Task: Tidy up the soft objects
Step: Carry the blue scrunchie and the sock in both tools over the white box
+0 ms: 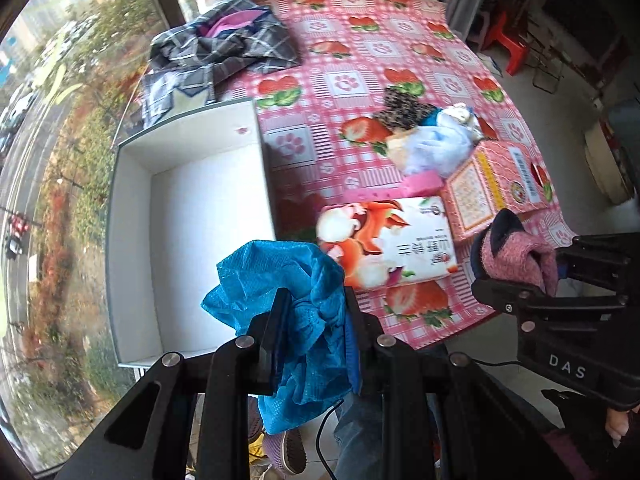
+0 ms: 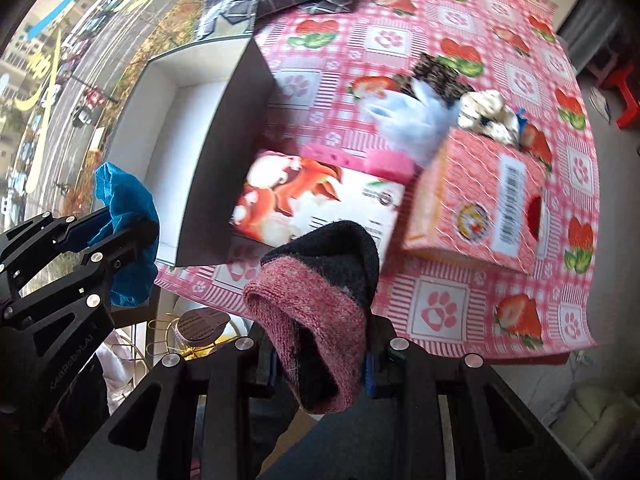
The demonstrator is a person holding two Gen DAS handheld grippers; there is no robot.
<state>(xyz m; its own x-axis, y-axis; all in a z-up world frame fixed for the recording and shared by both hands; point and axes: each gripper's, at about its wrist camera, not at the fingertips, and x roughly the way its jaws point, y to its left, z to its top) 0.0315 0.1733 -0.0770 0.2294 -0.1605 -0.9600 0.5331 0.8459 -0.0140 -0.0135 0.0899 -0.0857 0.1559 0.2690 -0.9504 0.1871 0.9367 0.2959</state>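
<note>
Crumpled blue mesh fabric [image 1: 288, 304] fills the lower centre of the left wrist view, pinched between the nearly closed fingers of the left hand-held gripper [image 1: 316, 312], with loose folds spilling above and below the grip. In the right wrist view a pink and dark knitted sock [image 2: 320, 312] sits at lower centre, clamped the same way in the right hand-held gripper [image 2: 320, 360], its dark cuff standing up over the fingers.

Just behind the blue fabric, at centre left of the left view, lies an open white box [image 1: 192, 220] with bare white walls and floor; the fabric hangs near its front right corner. Right of it, close against its side wall, a flat carton printed with an orange cartoon figure [image 1: 384, 240] lies on the desk [image 1: 360, 60], which wears a pink checked cloth with strawberries and paw prints. A pink patterned carton [image 1: 496, 188] stands tilted beside the printed carton, at centre right, between the sock and the remaining soft pile: a pale blue fluffy item [image 1: 436, 144], a dark speckled cloth [image 1: 404, 112] and a cream patterned piece [image 2: 484, 116] bunched together behind both cartons. A grey plaid garment [image 1: 224, 44] is heaped in the upper left, well apart from the rest, near the window.
</note>
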